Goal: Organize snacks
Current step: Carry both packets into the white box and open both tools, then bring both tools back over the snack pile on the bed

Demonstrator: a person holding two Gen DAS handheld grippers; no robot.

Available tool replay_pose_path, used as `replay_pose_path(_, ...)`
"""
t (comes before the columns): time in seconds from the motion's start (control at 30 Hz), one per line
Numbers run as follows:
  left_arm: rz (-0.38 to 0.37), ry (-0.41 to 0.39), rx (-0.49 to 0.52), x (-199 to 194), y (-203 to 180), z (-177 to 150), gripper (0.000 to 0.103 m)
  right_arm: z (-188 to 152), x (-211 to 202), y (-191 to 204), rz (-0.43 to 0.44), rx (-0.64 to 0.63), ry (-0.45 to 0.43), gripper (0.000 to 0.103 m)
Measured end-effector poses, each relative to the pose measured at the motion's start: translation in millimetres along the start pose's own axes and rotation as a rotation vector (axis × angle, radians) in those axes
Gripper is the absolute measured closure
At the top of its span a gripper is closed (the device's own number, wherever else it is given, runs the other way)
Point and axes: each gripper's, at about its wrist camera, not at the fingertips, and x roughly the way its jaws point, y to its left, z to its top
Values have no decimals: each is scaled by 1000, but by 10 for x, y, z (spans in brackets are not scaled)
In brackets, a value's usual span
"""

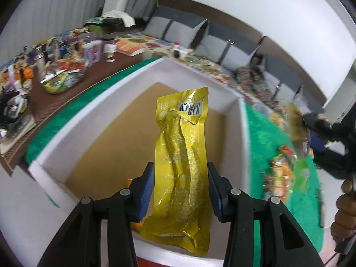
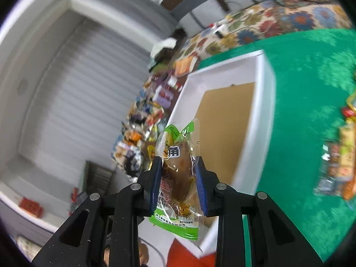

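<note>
My left gripper point(image 1: 180, 191) is shut on a long yellow snack pouch point(image 1: 181, 155) and holds it over the open white box point(image 1: 142, 77) with a tan bottom. My right gripper point(image 2: 179, 184) is shut on a clear snack packet with green ends point(image 2: 178, 178) and holds it above the near left rim of the same white box point(image 2: 262, 115). The right gripper also shows at the right edge of the left wrist view point(image 1: 329, 133), blurred. A heap of loose snack packets lies on the green mat point(image 1: 284, 173), also seen in the right wrist view point(image 2: 340, 155).
The box stands on a green mat point(image 2: 307, 89). A brown table point(image 1: 73, 84) beyond it carries bottles, cups and a bowl. A patterned cover and grey cushions point(image 1: 178, 29) lie further back. An orange item point(image 1: 129, 182) lies in the box bottom.
</note>
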Motion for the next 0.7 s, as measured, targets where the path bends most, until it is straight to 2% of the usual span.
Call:
replay_pose_path(0.03, 26, 11, -2, 53, 38, -18, 53, -10, 139, 46, -4, -10, 8, 71)
replay_pose_path(0.13, 68, 14, -24, 146, 181, -82, 20, -33, 480, 51, -48, -19, 46, 48)
replay_pose_path(0.17, 76, 2, -27, 138, 197, -83, 16, -56, 497, 43, -56, -21, 43, 46)
replay_pose_path(0.27, 65, -30, -39, 53, 137, -147, 13, -121, 347, 17, -103, -75, 1, 38)
replay_pose_path(0.4, -16, -60, -6, -67, -225, -221, 12, -250, 18, -201, -313, -237, -76, 31)
replay_pose_path(0.53, -122, -63, 89, -144, -863, -358, 5, -584, -356, -818, -589, -386, -106, 30)
replay_pose_path(0.63, -205, -36, 168, -117, -1405, -560, 2, -858, -773, -1455, -756, -368, -114, 30)
replay_pose_path(0.7, -243, 18, 222, 41, -1788, -757, 1, -1046, -1121, -1907, -858, -310, -118, 30)
